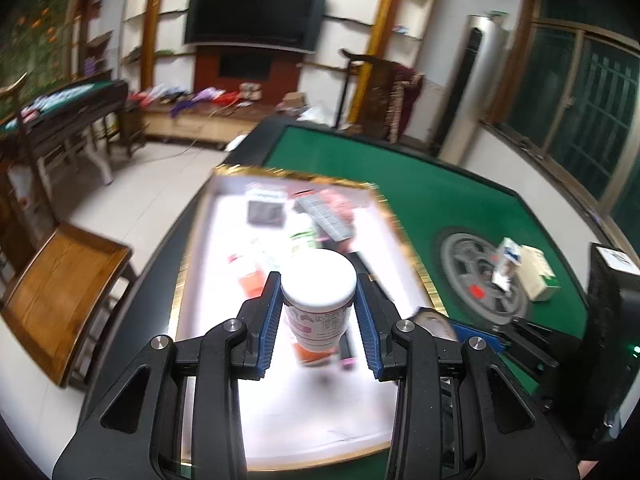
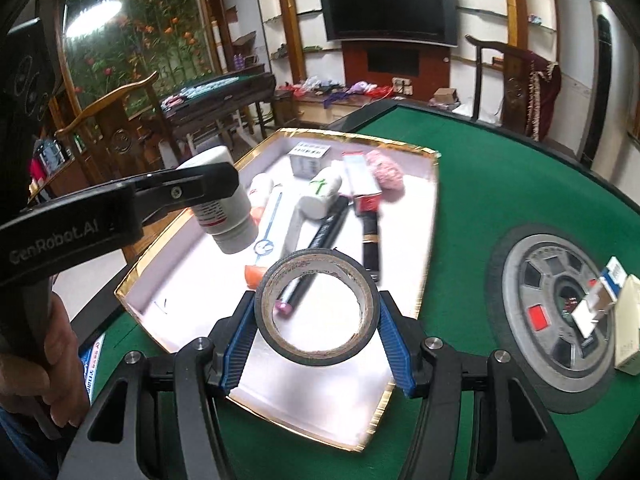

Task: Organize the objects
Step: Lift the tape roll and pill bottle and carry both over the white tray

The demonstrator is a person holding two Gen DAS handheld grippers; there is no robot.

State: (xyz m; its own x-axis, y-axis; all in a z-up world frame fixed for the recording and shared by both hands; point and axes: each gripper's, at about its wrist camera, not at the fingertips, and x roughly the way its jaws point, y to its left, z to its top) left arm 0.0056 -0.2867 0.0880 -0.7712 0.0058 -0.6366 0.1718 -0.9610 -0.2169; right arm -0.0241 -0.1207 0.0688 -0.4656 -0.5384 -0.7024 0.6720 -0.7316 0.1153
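The left gripper clamps a white-capped bottle between its blue pads, above a gold-edged white tray of blurred odds and ends. The tray lies on a green felt table, small boxes off right.

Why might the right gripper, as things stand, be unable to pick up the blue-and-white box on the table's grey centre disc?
Probably not yet: the right gripper is already shut on the tape roll, above the tray. The blue-and-white box lies unobstructed further right.

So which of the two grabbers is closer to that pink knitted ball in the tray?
Probably the left. The left gripper, holding the white bottle, hangs over the tray's middle; the pink ball lies at the far end. The right gripper, gripping the tape roll, is nearer the near edge.
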